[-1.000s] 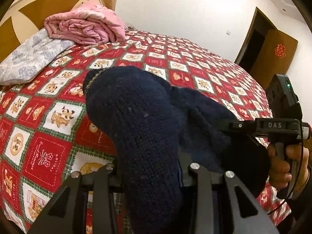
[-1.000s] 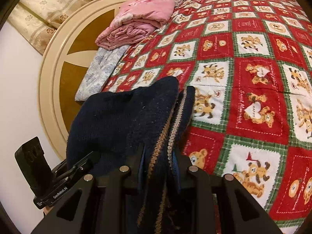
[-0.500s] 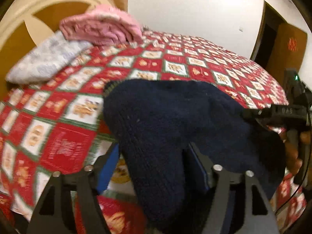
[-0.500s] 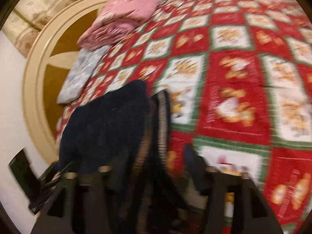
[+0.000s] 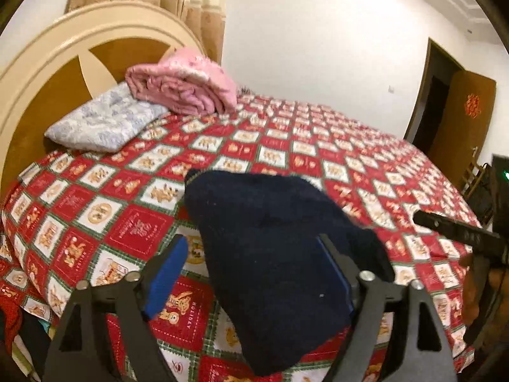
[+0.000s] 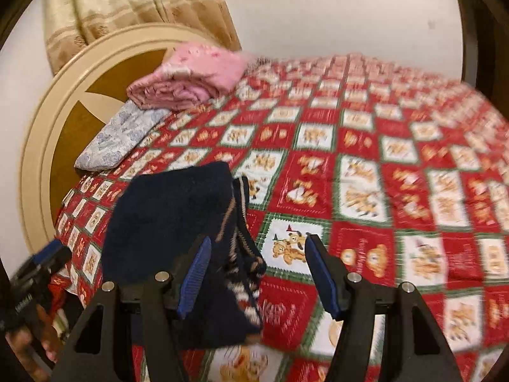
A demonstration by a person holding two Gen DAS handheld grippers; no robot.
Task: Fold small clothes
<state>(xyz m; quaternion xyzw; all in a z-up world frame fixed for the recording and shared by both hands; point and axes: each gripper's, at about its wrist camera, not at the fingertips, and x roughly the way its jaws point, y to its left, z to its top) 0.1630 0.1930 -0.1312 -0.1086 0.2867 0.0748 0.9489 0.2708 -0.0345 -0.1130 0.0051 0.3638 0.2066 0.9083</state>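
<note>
Red patchwork bedspread [image 5: 286, 146] across the whole bed; pale quilted pillow [image 5: 101, 121] and rolled pink blanket [image 5: 184, 89] far left by the headboard. Dark navy knitted garment [image 5: 273, 254] heaped on the near edge, striped trim [image 6: 238, 222] showing on its right side. Soft, thick, floppy, light, likely to sag; best pinched at trim or corners. Left gripper [image 5: 251, 273] spread wide, knit lying between the jaws, unclamped. Right gripper [image 6: 257, 273] likewise parted, trim edge draped between, nothing held
</note>
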